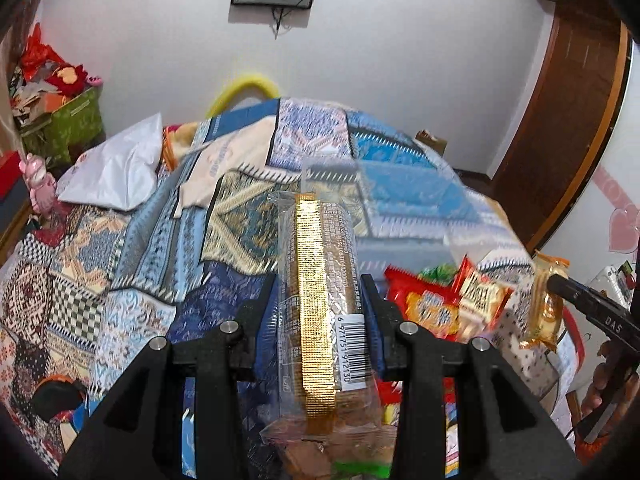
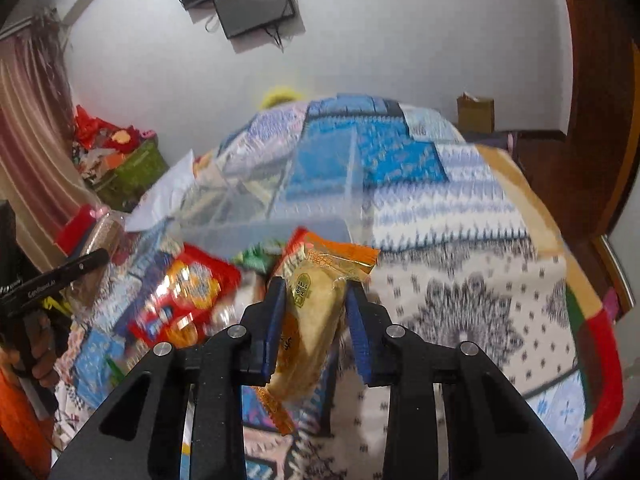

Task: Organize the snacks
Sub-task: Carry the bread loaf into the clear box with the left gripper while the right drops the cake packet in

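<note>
My left gripper point(image 1: 320, 284) is shut on a long clear pack of brown biscuits point(image 1: 316, 248) with a gold strip and a barcode, lifted above the bed. My right gripper point(image 2: 316, 286) is shut on a yellow pastry point(image 2: 316, 320) in a clear wrapper with orange ends, also in the air. This pastry point(image 1: 544, 308) shows at the right of the left wrist view. A heap of loose snacks lies below, among them a red biscuit bag point(image 2: 192, 284) point(image 1: 428, 304). Behind the heap stands a clear plastic box point(image 2: 320, 184) on the quilt.
A patchwork quilt point(image 1: 120, 248) covers the bed. A white bag point(image 1: 116, 168) lies at its far left. A green box of red items point(image 1: 76, 120) stands by the wall, and a wooden door point(image 1: 560, 140) is at the right. A person's hand point(image 2: 40, 344) grips the left tool.
</note>
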`<state>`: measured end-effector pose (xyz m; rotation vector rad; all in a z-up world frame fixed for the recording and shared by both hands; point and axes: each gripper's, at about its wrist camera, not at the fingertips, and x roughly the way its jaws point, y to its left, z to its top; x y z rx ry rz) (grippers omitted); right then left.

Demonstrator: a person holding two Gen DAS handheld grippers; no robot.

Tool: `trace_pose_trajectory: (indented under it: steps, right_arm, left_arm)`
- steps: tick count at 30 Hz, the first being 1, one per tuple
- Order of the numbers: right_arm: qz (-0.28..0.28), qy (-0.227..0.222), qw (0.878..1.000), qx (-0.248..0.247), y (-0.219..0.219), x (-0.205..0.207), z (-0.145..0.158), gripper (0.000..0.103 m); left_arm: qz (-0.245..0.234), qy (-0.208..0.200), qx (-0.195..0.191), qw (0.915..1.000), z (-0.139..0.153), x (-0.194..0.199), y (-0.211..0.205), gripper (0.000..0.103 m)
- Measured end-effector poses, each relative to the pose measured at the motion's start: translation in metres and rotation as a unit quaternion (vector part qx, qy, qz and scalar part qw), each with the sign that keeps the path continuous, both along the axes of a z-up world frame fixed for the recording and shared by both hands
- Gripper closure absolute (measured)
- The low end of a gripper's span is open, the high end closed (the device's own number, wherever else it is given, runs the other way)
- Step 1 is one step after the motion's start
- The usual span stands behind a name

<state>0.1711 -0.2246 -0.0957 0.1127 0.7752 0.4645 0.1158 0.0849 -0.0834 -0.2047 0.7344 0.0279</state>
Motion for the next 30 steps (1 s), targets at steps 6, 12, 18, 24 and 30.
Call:
trace_pose_trajectory:
  steps: [6, 12, 18, 24, 30]
  right_arm:
    - [0.002, -0.034, 0.999, 0.018, 0.009, 0.022, 0.023, 0.075]
    - [0.003, -0.059, 0.998, 0.026, 0.021, 0.044, 0.037, 0.076]
    - [0.006, -0.063, 0.998, 0.031, 0.031, 0.065, 0.039, 0.076]
    - [0.008, -0.062, 0.998, 0.024, 0.04, 0.09, 0.035, 0.076]
    - [0.014, -0.044, 0.999, 0.008, 0.055, 0.115, 0.021, 0.076]
  left_arm:
    - [-0.007, -0.021, 0.001, 0.9998, 0.019, 0.015, -0.007, 0.065]
    - [-0.014, -0.028, -0.008, 0.9995, 0.03, 0.038, -0.008, 0.065]
    - [-0.013, -0.026, -0.012, 0.9995, 0.033, 0.071, -0.009, 0.065]
    - [-0.011, -0.016, 0.0, 0.9998, 0.025, 0.105, -0.014, 0.065]
    - [-0.002, 0.002, 0.024, 0.9997, 0.005, 0.141, -0.016, 0.065]
